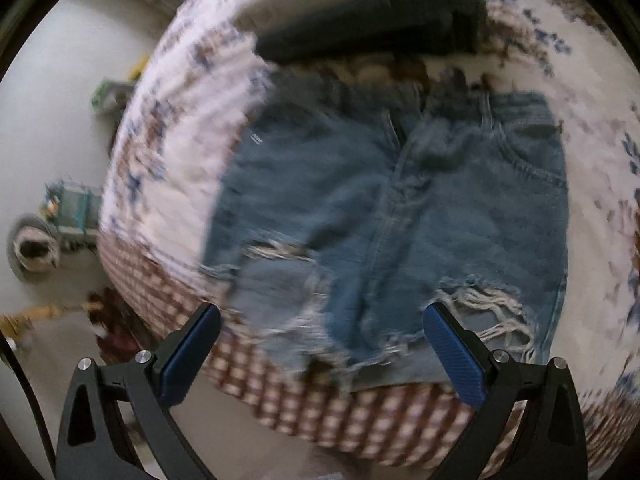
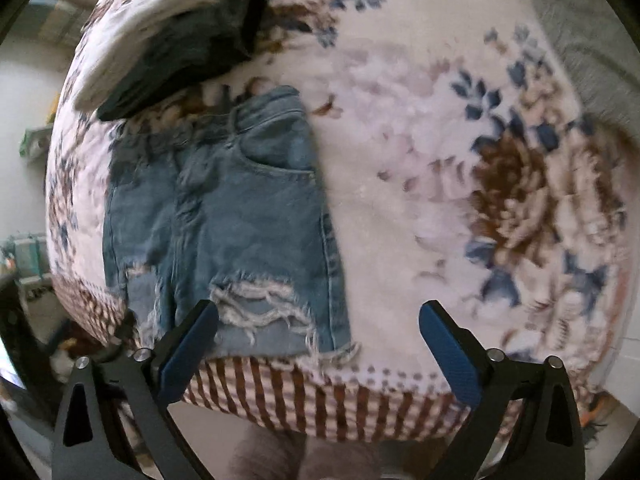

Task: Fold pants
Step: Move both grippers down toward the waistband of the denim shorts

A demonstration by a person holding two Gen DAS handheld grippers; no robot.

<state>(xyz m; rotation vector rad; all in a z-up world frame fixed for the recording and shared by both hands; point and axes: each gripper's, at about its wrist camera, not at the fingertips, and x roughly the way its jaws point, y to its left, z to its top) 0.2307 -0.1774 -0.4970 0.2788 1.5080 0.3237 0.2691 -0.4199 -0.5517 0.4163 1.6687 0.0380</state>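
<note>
Blue denim shorts (image 1: 400,216) with frayed, ripped hems lie flat on a floral blanket, waistband away from me and hems toward me. My left gripper (image 1: 322,344) is open and empty, hovering above the hem edge of the shorts. In the right wrist view the shorts (image 2: 224,216) lie at the left. My right gripper (image 2: 318,344) is open and empty, held above the blanket's near edge, its left finger over the right leg's ripped hem.
The floral blanket (image 2: 460,184) covers a bed with a checked border (image 2: 360,404) along the near edge. Folded dark clothes (image 1: 376,20) and a white fabric piece lie beyond the shorts. The floor with clutter (image 1: 52,224) is at the left.
</note>
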